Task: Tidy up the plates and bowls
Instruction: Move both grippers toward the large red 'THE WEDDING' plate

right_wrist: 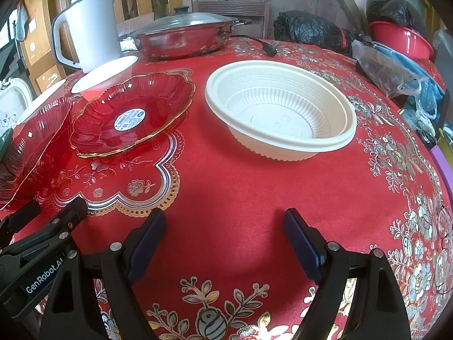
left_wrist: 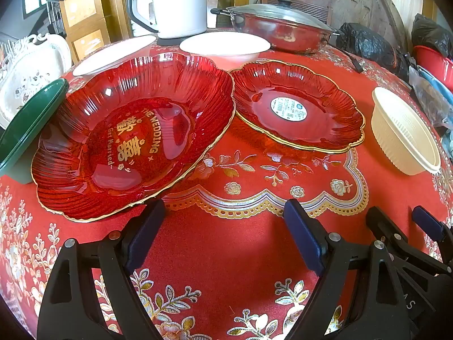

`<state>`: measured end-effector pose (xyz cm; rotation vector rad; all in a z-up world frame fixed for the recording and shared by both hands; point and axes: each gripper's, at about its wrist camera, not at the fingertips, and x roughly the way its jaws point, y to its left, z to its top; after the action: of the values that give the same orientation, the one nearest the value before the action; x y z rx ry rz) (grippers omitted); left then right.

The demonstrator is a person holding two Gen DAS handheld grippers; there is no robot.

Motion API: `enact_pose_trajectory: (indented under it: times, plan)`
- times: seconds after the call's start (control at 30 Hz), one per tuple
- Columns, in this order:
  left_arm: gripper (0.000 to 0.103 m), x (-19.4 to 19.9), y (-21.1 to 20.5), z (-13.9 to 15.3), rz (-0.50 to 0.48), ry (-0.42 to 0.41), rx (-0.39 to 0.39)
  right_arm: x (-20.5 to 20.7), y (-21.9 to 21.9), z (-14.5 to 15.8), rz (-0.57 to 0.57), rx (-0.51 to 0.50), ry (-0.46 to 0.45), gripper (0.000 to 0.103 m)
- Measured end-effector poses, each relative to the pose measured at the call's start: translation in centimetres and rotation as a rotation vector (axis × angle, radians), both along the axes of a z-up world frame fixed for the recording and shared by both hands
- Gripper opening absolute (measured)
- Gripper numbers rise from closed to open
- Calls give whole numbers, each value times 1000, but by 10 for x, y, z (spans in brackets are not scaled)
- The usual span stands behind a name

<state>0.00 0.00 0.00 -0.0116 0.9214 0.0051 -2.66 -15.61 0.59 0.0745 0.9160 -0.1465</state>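
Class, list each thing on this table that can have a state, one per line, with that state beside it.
Left gripper: open, empty.
Right gripper: open, empty.
Large red dish: tilted, far edge propped on the green plates.
Small red plates: stacked, sticker up.
Cream bowls: nested, upright, empty.
Steel pot: lid on.
White bowl: upright.

Both views look forward and steeply down along their own fingers, close above a red embroidered tablecloth (left_wrist: 226, 255). The left wrist view faces the large red wedding plate (left_wrist: 133, 150) nearby; the right wrist view faces the cream ribbed bowl (right_wrist: 280, 107). Both share the stickered red plate (right_wrist: 133, 113), white kettle (left_wrist: 181, 2) and lidded steel pan (right_wrist: 184, 36).
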Motion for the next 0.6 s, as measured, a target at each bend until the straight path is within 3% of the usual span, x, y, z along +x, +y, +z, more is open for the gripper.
enact_pose_trajectory:
  times: [0.4,0.5,0.53,0.6]
  plan:
    - [87,-1,1,0,10,1,3,1,-1,-1,0,0,1,85]
    - [87,-4,7,0,27,1,0,2,-3,-4,-6,-3,9,95]
    - [87,-6,8,0,16,1,-1,3,-5,-5,-13,-1,17,102]
    - [87,-16,14,1,1,1,0,3,-7,-6,-21,5,26,103]
